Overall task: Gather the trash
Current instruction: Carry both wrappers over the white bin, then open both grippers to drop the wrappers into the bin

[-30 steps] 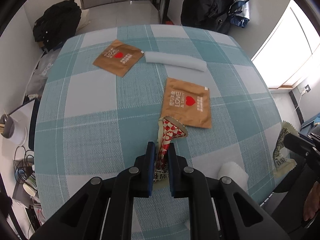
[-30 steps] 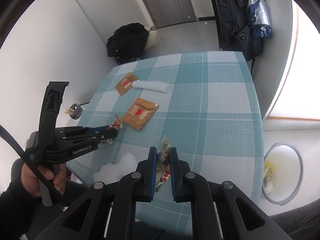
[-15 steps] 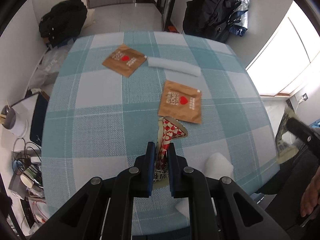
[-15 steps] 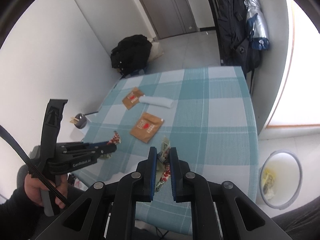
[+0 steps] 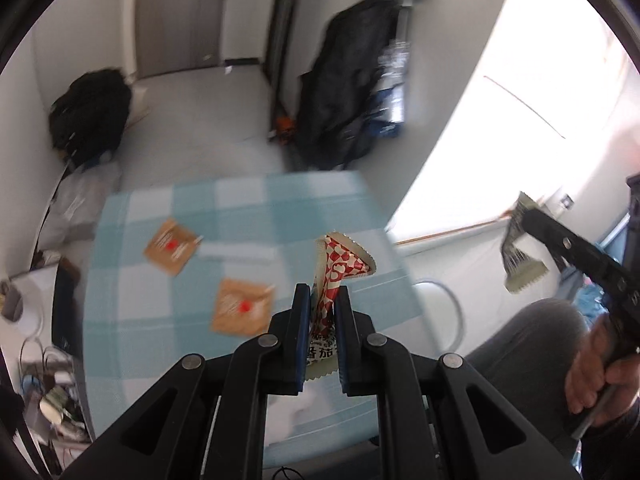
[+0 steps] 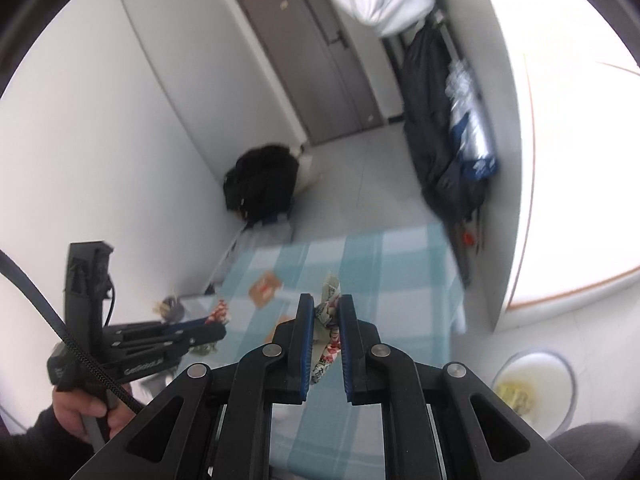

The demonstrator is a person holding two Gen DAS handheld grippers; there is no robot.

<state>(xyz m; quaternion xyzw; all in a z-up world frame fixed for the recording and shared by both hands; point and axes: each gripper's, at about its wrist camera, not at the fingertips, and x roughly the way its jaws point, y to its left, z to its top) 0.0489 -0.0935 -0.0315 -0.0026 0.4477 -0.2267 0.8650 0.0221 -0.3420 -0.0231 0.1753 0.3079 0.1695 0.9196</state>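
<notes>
The left gripper [image 5: 322,304] is clamped on a red-and-white checked snack wrapper [image 5: 338,264], held clear above the teal-checked desk [image 5: 160,320]. The right gripper [image 6: 325,312] pinches a crumpled greenish printed wrapper [image 6: 330,300]; beyond the desk's edge to its right sits a white round bin [image 6: 556,364] on open floor.

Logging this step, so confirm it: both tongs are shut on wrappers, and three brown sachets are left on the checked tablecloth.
One detail is wrong: the left wrist view shows two brown sachets on the checked tablecloth, not three. The rest holds: the left tongs are shut on the red-and-white wrapper, and the right tongs on the crumpled wrapper.
</notes>
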